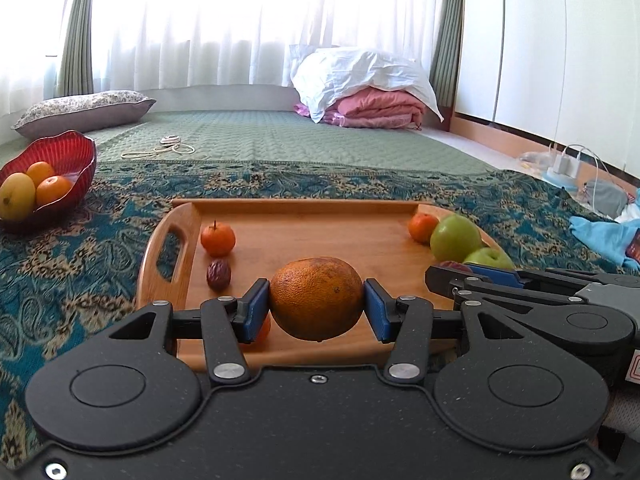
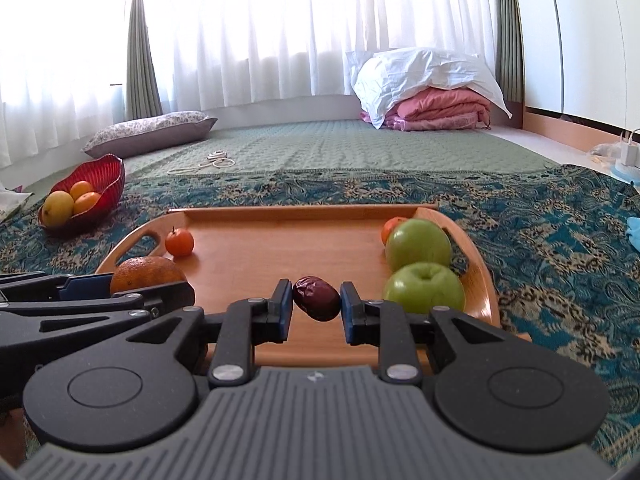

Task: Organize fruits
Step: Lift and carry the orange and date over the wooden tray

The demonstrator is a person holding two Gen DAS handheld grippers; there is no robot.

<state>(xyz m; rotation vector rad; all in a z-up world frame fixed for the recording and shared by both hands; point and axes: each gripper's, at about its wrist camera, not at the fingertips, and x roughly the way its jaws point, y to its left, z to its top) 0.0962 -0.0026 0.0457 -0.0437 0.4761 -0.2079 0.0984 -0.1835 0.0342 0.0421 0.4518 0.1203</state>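
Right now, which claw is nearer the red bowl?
Left. The left claw holds an orange on the tray's bowl side; the right claw is farther from the red bowl.

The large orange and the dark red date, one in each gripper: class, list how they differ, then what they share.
Size: the large orange is far bigger than the dark red date.
Skin: the orange is dimpled, the date wrinkled and glossy.
Grip: the left gripper stands wide around the orange; the right gripper is nearly closed on the date.
Shared: each is pinched between blue pads above the wooden tray.
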